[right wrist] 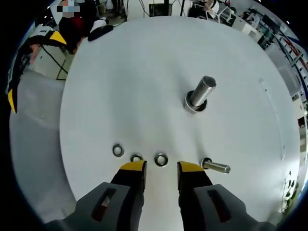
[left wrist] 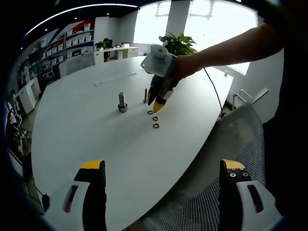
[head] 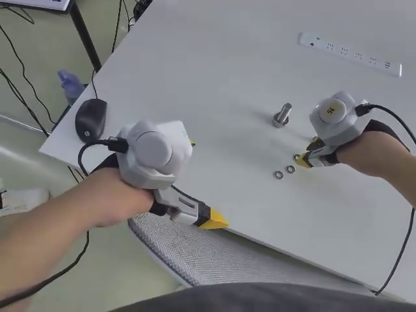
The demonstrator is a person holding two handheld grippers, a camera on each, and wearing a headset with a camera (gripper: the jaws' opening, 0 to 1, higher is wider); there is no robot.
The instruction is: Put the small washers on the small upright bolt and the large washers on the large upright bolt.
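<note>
Visitor: washers (right wrist: 118,150), where are they at? Can't see from my spot.

Bystander: lol, all three are loose on the white desk (head: 214,58), lying flat in a little row toward its right side. The right gripper (right wrist: 162,168) is down low just near of them. Its jaws are a bit apart with nothing between them. One washer sits just ahead of the gap, and another is half tucked under the left jaw tip.

Visitor: and the bolts?

Bystander: the small bolt (right wrist: 215,167) stands upright just right of that gripper's tips, really close. The large bolt (right wrist: 199,94) is upright too, farther back and well apart from the washers. Can't tell if anything's round its base.

Visitor: other hand doing anything?

Bystander: the left gripper (left wrist: 162,166) is spread wide and holding nothing. It's over at the near left edge of the desk by a grey mesh chair (head: 195,250), pointing across at the bolts. Also a black mouse (head: 90,118) on the far left corner and a white power strip (head: 351,53) far right.
</note>
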